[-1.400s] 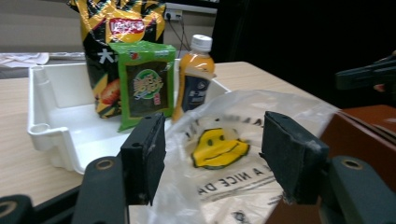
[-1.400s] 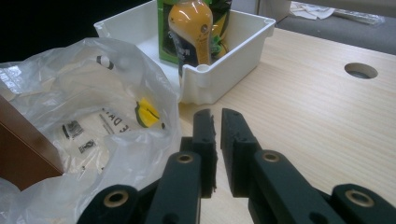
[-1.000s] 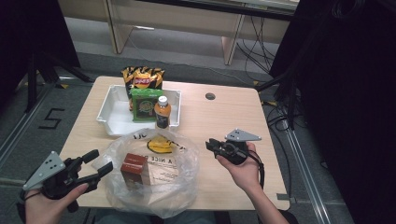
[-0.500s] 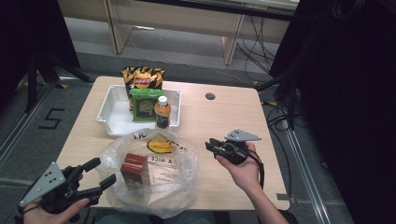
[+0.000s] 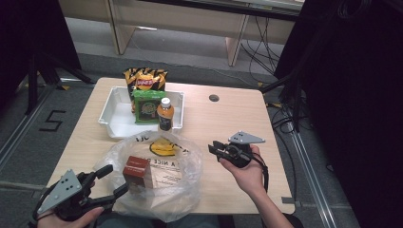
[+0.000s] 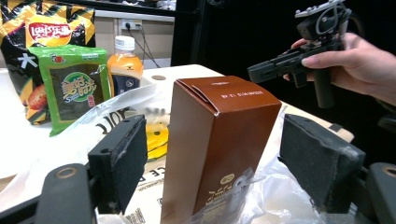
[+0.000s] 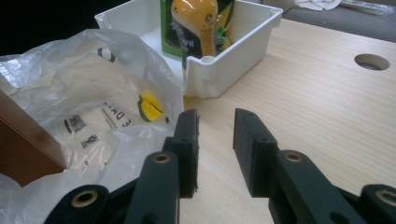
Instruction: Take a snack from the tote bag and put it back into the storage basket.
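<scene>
At the left tool (image 5: 113, 179): spread wide, having just been opening, with nothing clamped. Seen along its own jaws, framing the brown box (image 6: 219, 149) with clear air on both sides, neither of the pads (image 6: 119, 158) touching cardboard. From above, sitting at the near left corner of the bench (image 5: 228, 118), tips aimed at the box and just short of it, the nearer jaw close to the crumpled edge of the plastic bag (image 5: 185, 166). Compared with a second ago, drawn a little nearer to the person's edge, while keeping the box in line.

At the right tool (image 5: 214, 149): only partly parted, also having just been opening a little, nothing between the jaws. Held in place above bare wood, just right of the bag, pointing toward it.

As for the box: upright on the printed clear bag, near the front of the bench, unmoved across the three high pictures. Whether inside the bag's mouth or merely standing on the film, hard to tell.

Farther out: a white tray (image 5: 114, 118) behind the bag, holding a green packet (image 5: 148, 107) and an orange-drink bottle (image 5: 165, 114), with a chip bag (image 5: 145, 80) standing at the tray's far side.

Reading the change: probably lining up for a grasp on the box, or just let go of it. Either way, no hold on anything now, and closing squarely on the two broad faces looks like the next need.
</scene>
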A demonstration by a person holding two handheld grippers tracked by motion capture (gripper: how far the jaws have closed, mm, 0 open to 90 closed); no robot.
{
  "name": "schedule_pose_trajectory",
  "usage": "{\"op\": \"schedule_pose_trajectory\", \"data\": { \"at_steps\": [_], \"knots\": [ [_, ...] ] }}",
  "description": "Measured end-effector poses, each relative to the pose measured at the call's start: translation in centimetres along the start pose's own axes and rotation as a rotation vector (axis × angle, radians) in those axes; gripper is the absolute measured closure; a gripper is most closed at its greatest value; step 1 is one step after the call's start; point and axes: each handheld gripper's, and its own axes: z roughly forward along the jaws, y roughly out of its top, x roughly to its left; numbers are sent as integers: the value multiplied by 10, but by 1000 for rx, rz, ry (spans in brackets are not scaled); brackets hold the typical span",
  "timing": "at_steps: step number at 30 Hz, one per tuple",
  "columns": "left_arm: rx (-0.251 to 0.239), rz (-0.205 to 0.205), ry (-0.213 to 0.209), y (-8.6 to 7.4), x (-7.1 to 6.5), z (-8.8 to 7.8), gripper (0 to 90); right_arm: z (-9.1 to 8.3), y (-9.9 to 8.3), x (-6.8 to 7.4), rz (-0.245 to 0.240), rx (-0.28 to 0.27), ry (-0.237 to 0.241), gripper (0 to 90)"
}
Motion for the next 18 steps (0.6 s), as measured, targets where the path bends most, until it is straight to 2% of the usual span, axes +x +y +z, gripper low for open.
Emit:
{"op": "schedule_pose_trajectory", "data": {
  "at_steps": [4, 5, 8, 9, 15, 18],
  "knots": [
    [8, 0, 16, 0, -4, 6, 228, 1, 0, 0, 6, 5, 9, 708],
    [11, 4, 19, -1, -7, 10, 225, 0, 0, 0, -11, 12, -6, 707],
    [21, 11, 26, -1, -9, 12, 223, 0, -1, 1, -4, 15, -5, 705],
    [22, 9, 31, -1, -11, 15, 222, 0, -1, 3, 15, 22, 3, 704],
    [18, 20, 32, 1, -16, 22, 204, 1, -1, 3, 22, 31, 7, 700],
    [32, 24, 47, 1, -20, 26, 181, 1, -1, 2, 20, 30, 6, 698]
  ]
}}
